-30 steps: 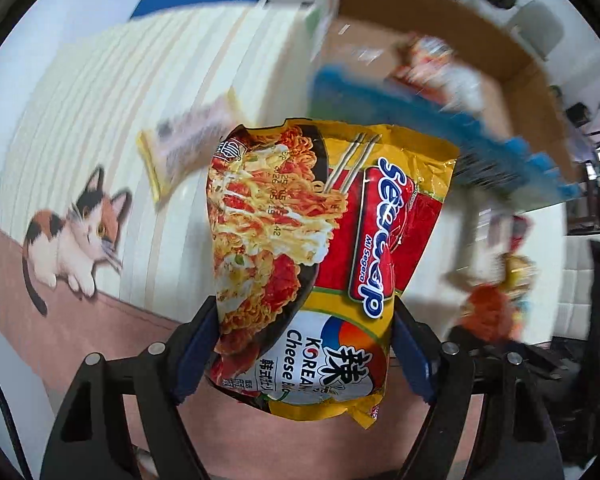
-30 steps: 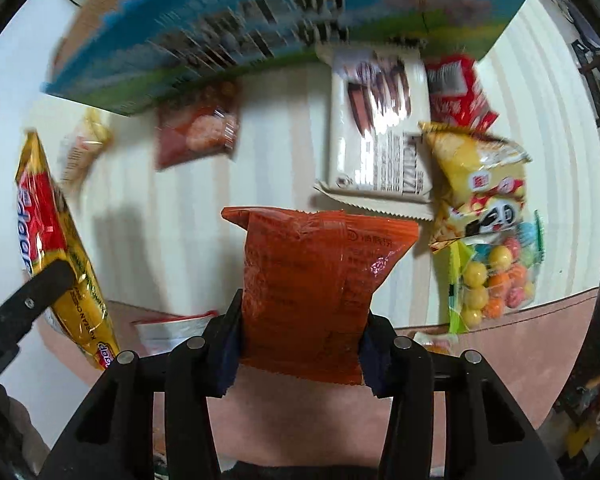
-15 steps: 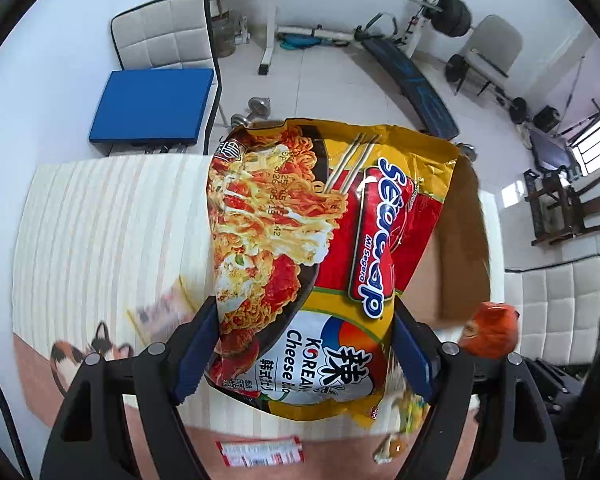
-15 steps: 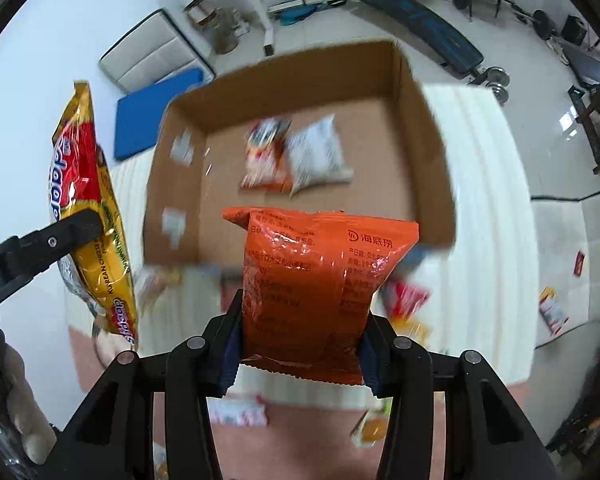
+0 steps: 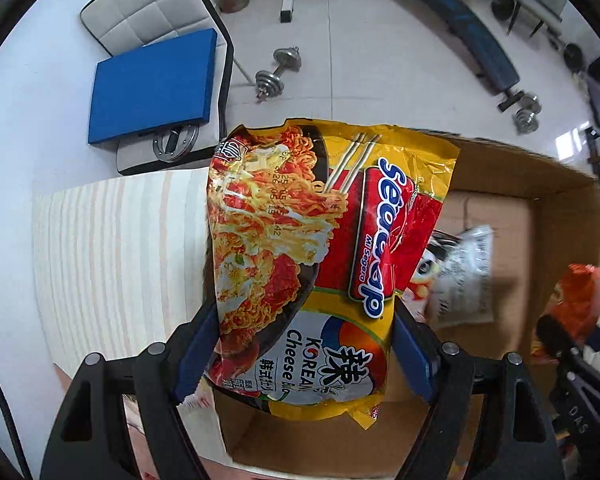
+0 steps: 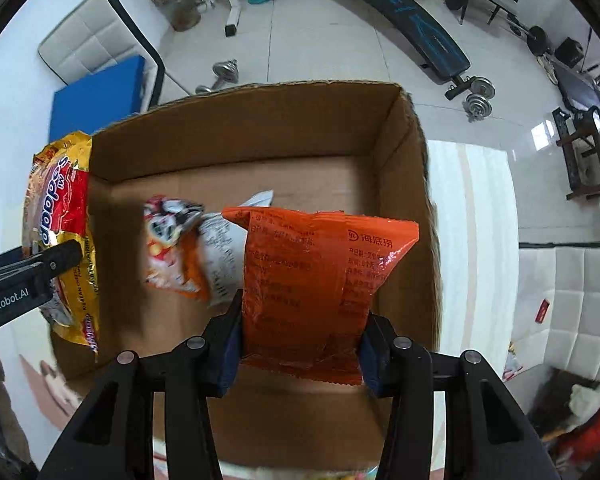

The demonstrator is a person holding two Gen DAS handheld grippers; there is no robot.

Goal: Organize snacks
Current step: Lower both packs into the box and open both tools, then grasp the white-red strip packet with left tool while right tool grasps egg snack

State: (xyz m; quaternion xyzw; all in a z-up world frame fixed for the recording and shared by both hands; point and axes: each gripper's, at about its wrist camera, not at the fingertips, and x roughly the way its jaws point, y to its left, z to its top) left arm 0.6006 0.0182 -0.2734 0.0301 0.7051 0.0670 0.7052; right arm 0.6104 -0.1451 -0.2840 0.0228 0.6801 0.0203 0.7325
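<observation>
— So, what's over on the left?

— Striped tablecloth (image 5: pixel 112 256), then the left gripper (image 5: pixel 304 356), clamped on a yellow noodle packet (image 5: pixel 320 256). The packet stands upright between the blue pads, held above the near left corner of the cardboard box (image 6: pixel 408 184).

— What does it say?

— "Sedaap", "Mi Segera", "Korean Cheese", plus Chinese characters.

— And inside the box?

— Two packets on the floor, blurred: a white, red and orange snack bag (image 6: pixel 172 252), and a silvery white packet (image 6: pixel 224 256) touching it on the right.

— And the right side?

— The right gripper (image 6: pixel 300 344) is closed on an orange packet (image 6: pixel 316 284), upright over the box, nearer its right wall. Chinese print on it, too small to read.

— Any other writing?

— "GenRobot.AI" on the left gripper's body, seen from the right camera.
</observation>
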